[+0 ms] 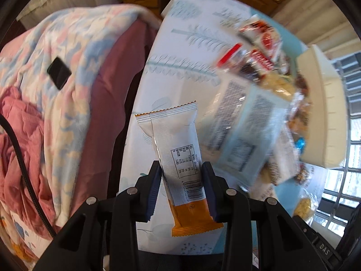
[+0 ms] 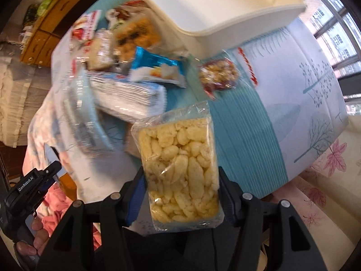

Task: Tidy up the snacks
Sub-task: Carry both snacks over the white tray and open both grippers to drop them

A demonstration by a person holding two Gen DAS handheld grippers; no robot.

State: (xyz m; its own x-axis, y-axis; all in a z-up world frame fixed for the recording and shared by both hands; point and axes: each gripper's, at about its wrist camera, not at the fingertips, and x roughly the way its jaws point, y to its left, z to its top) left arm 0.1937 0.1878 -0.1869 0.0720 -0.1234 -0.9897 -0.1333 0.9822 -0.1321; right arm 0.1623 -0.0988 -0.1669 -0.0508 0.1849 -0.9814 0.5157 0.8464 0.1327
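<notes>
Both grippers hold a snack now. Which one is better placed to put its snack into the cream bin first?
Probably the right. The right gripper, holding the clear bag of puffed snacks, has the cream bin straight ahead of it. From the left gripper, holding the silver and orange bar, the bin sits off to the side, beyond the snack pile.

The snack bar wrapper [image 1: 178,149] is glossy foil-like plastic, white and orange. The puffed rice cake pack [image 2: 180,171] wears clear, crinkly film over a bumpy surface. Matt black plastic forms both gripper frames, with ribbed blue pads [image 1: 151,194]. The tablecloth [image 2: 248,135] looks smooth; the blanket [image 1: 74,52] fleecy
</notes>
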